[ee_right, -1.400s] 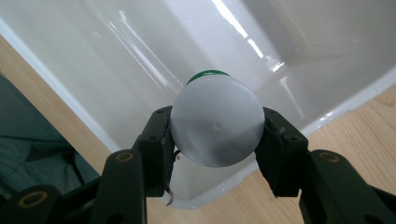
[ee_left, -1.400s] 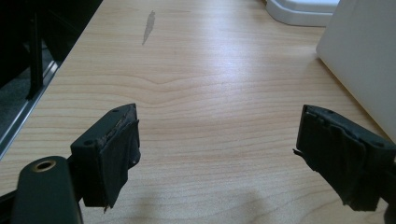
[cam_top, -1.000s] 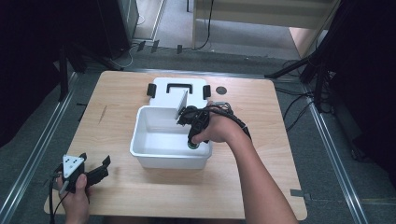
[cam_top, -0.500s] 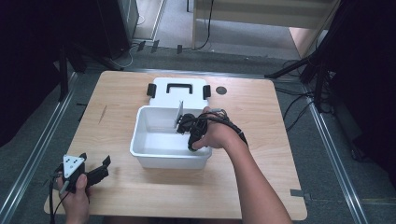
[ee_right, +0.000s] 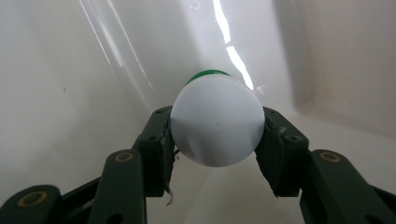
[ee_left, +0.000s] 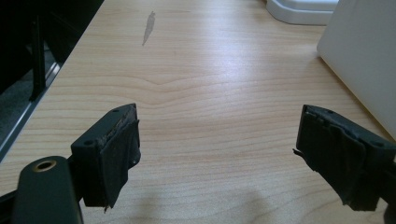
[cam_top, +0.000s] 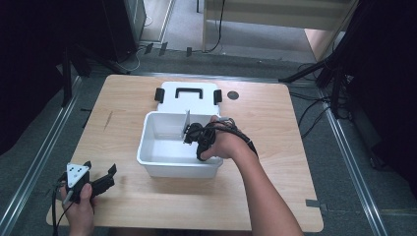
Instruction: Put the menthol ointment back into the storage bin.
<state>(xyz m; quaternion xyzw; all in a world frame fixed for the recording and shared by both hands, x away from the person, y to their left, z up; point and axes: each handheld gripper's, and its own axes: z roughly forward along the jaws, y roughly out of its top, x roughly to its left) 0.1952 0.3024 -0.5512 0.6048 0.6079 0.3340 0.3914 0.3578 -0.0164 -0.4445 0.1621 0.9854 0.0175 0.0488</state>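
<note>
A white plastic bin (cam_top: 178,170) stands in the middle of the wooden table (cam_top: 280,132). My right gripper (cam_top: 193,133) reaches into it from the right and is shut on a white bottle (cam_top: 186,125) that stands nearly upright inside the bin. In the right gripper view the bottle's round white end (ee_right: 215,122) faces the camera, with a green part behind it, and my right gripper (ee_right: 215,133) clamps it from both sides against the bin's white inner wall (ee_right: 70,70). My left gripper (cam_top: 101,168) rests open at the table's front left, nothing between its jaws (ee_left: 217,135).
The bin's white lid (cam_top: 193,102) with a black handle and two black clips lies flat just behind the bin. A small dark round mark (cam_top: 233,95) sits to the lid's right. A grey smear (ee_left: 149,25) marks the wood at left. The bin's outer corner (ee_left: 364,56) is near my left gripper.
My right gripper has moved left and lower into the bin, and the bottle it holds has turned from tilted to nearly upright. The left gripper has stayed put.
</note>
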